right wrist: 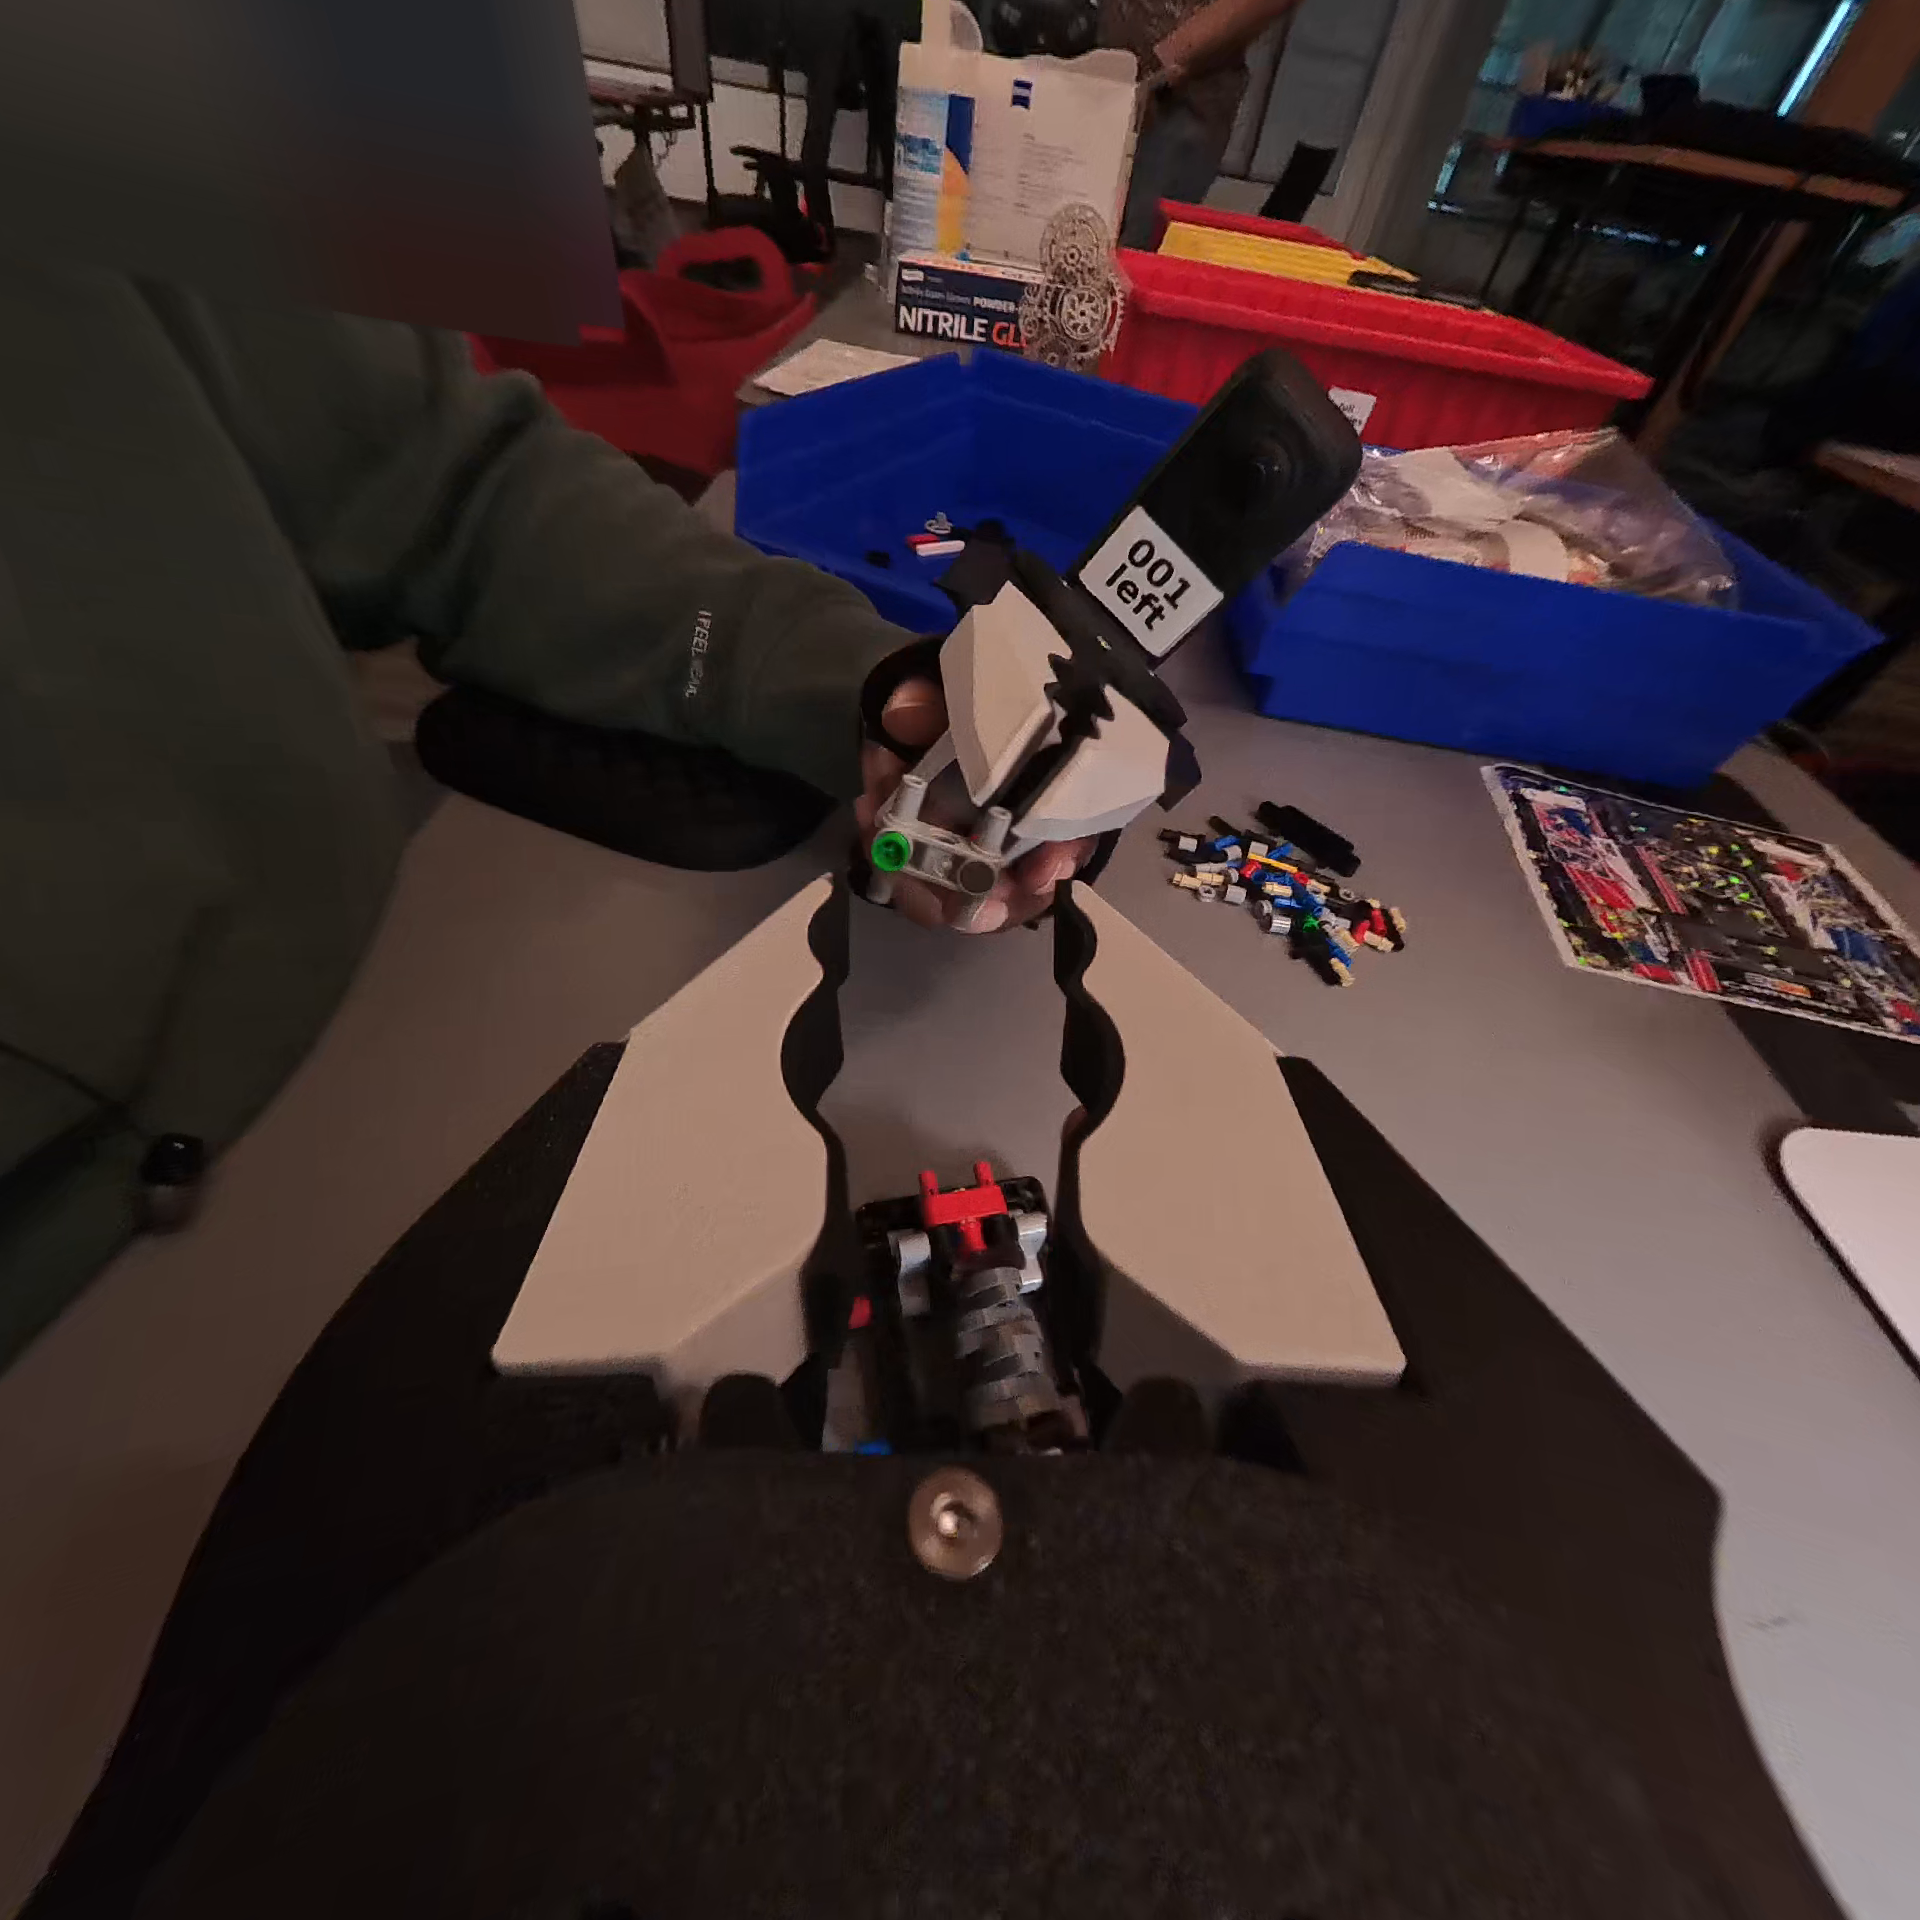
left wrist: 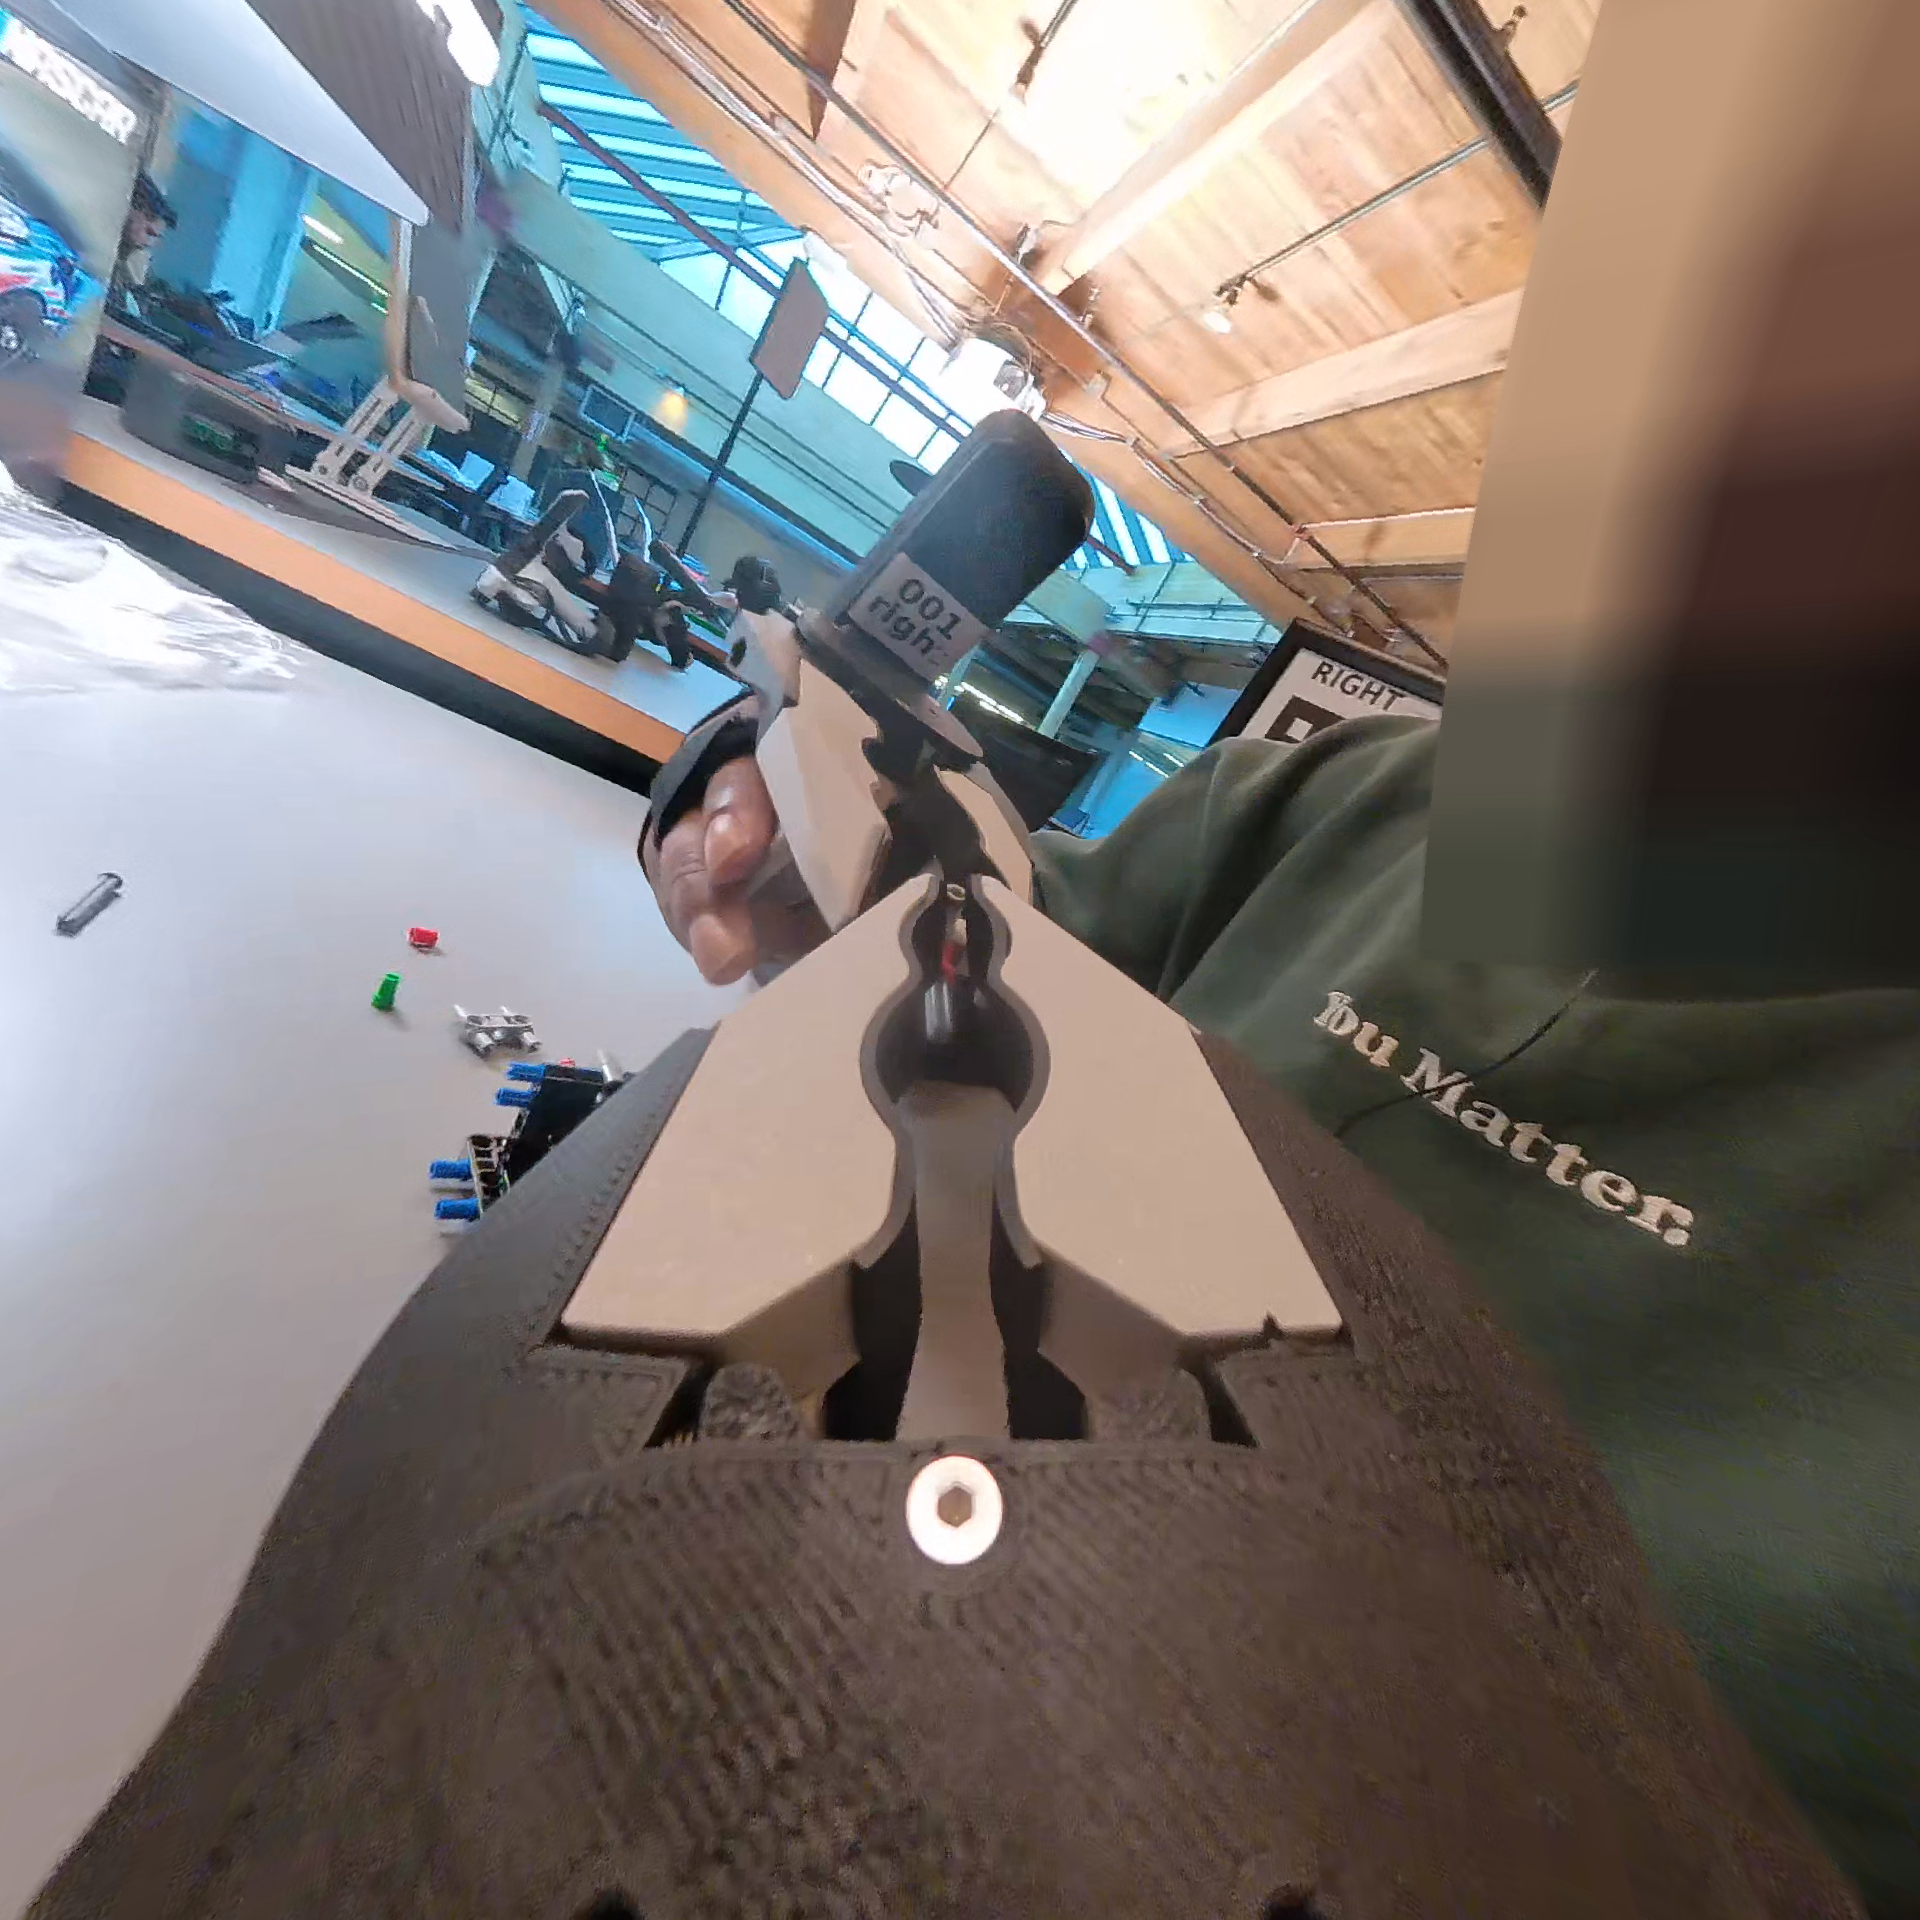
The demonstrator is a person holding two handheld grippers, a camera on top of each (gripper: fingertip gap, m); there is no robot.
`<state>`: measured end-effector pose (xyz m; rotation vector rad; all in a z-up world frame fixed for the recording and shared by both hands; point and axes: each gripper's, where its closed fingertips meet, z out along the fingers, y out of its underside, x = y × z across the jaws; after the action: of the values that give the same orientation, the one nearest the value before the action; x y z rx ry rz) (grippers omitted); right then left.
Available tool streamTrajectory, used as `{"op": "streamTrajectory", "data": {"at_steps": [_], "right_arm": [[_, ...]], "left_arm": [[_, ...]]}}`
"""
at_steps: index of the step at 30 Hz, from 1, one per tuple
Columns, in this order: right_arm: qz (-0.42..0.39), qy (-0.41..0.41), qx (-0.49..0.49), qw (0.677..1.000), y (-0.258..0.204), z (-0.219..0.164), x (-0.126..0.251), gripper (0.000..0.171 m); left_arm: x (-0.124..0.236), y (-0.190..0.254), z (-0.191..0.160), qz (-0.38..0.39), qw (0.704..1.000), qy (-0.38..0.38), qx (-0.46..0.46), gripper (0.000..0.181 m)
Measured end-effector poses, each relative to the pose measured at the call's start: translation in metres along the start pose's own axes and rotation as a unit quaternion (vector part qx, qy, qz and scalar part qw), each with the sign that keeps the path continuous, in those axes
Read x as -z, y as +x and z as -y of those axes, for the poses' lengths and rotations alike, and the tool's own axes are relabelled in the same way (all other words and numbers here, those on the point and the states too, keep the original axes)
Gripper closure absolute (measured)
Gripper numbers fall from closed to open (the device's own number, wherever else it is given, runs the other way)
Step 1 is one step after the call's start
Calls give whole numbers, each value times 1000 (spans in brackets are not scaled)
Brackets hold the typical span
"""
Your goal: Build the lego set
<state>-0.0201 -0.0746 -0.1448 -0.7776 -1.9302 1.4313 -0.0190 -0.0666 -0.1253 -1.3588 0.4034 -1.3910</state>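
Left wrist view: the left gripper (left wrist: pixel 951 935) has its fingers nearly closed, clenching a small grey connector piece (left wrist: pixel 940 1013), light, rigid, best pinched on its flat sides. Loose bricks (left wrist: pixel 499 1029) lie on the table (left wrist: pixel 260 831) at left.

Right wrist view: the right gripper (right wrist: pixel 951 904) stands released, its jaws apart and empty. The grey, red and black lego assembly (right wrist: pixel 966 1257) lies near, between the finger bases; whether it is touched cannot be told. The connector carries a green pin (right wrist: pixel 889 852). Loose pieces (right wrist: pixel 1283 904) lie far right.

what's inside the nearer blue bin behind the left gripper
The blue bin holds a few small loose pieces, one red and white; the left gripper covers its right part.
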Motion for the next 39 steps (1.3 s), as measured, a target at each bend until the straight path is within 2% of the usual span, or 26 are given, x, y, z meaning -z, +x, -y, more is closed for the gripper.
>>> {"op": "streamTrajectory", "data": {"at_steps": [3,8,11,16,22,25,27,29,32,36,39], "right_arm": [[-6,-11,-9,1000,-1,-2,-3,150],[-55,-16,-17,998,11,0,-1,152],[-115,-16,-27,993,27,-4,3,152],[-271,-35,11,962,55,-17,14,153],[-369,-69,86,923,57,-23,17,152],[-362,-75,102,923,55,-25,17,152],[-318,-79,100,939,49,-28,14,150],[-250,-91,79,961,40,-36,12,147],[-188,-128,52,972,34,-55,22,151],[-173,-156,63,971,34,-69,28,162],[-150,-159,53,975,31,-72,25,164]], "left_arm": [[-1,0,4,-1,1000,15,-4,180],[3,-7,12,36,998,39,-28,180],[13,-22,25,103,991,74,-54,163],[11,-36,17,212,967,30,-135,165],[-5,-53,3,290,940,-34,-179,172],[-5,-53,1,292,937,-51,-186,172],[-2,-50,0,283,936,-71,-197,172],[6,-50,-5,276,929,-120,-213,172],[24,-61,-22,290,904,-202,-239,172],[24,-70,-50,272,902,-248,-223,172],[21,-78,-61,269,894,-276,-230,172]]}}
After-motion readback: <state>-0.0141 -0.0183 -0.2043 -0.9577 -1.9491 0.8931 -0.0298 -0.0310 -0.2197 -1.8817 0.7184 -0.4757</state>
